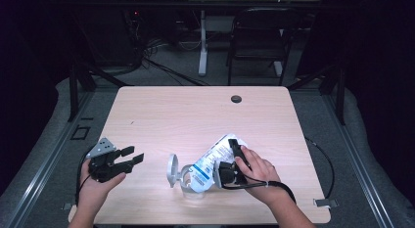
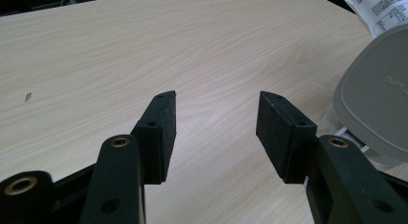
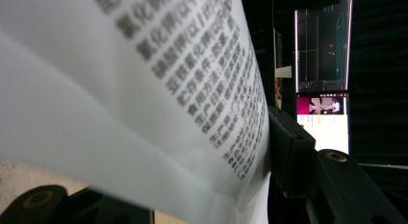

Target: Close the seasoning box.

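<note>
1. The white bag [image 3: 144, 89] carries dense black print in Chinese characters, seen close up in the right gripper view. The lines run slantwise and are blurred, so single characters show but no line can be read with certainty.
2. In the high view, the same bag [image 1: 213, 162] shows blue-and-white label blocks, too small to read.
3. The grey lid [image 2: 380, 104] bears faint embossed capital letters near its edge in the left gripper view; they cannot be made out fully.
4. The bright screen [image 3: 321, 113] in the background of the right gripper view shows coloured panels, but no text on it is readable.
</note>
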`<state>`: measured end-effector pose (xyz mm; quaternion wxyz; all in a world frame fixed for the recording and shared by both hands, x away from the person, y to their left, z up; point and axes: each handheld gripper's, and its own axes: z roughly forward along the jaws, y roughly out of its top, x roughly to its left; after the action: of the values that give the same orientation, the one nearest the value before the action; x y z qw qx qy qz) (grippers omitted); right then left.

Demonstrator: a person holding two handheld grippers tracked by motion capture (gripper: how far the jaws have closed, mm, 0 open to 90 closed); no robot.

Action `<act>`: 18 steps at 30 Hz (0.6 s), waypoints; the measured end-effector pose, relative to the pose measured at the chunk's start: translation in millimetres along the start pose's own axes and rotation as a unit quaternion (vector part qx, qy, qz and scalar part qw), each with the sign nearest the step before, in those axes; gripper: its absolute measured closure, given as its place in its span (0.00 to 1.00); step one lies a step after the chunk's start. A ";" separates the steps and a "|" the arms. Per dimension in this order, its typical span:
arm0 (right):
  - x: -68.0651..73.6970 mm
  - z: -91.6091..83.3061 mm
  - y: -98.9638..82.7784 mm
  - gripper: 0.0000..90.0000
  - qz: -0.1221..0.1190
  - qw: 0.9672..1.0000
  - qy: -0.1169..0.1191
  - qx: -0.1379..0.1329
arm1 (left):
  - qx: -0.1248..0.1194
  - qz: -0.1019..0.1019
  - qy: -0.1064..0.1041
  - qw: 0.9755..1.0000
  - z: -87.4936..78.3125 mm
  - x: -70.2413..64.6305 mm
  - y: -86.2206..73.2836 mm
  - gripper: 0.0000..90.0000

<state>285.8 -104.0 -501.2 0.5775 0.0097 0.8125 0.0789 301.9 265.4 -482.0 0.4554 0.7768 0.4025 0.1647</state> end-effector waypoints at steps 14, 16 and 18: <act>-0.5 -0.3 2.6 0.58 -0.012 1.000 -0.010 -0.006 | 0.000 0.001 0.000 1.000 -0.2 0.1 0.1 0.55; -0.6 -0.3 2.8 0.58 -0.013 1.000 -0.011 -0.006 | 0.000 0.001 0.000 1.000 -0.2 0.3 0.0 0.55; -0.8 -0.5 3.0 0.59 -0.014 1.000 -0.011 -0.006 | 0.000 0.001 0.000 1.000 -0.2 0.4 0.0 0.55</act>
<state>285.4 -101.1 -499.8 0.5874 -0.0038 0.8058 0.0753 302.1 265.9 -482.0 0.4556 0.7770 0.4018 0.1651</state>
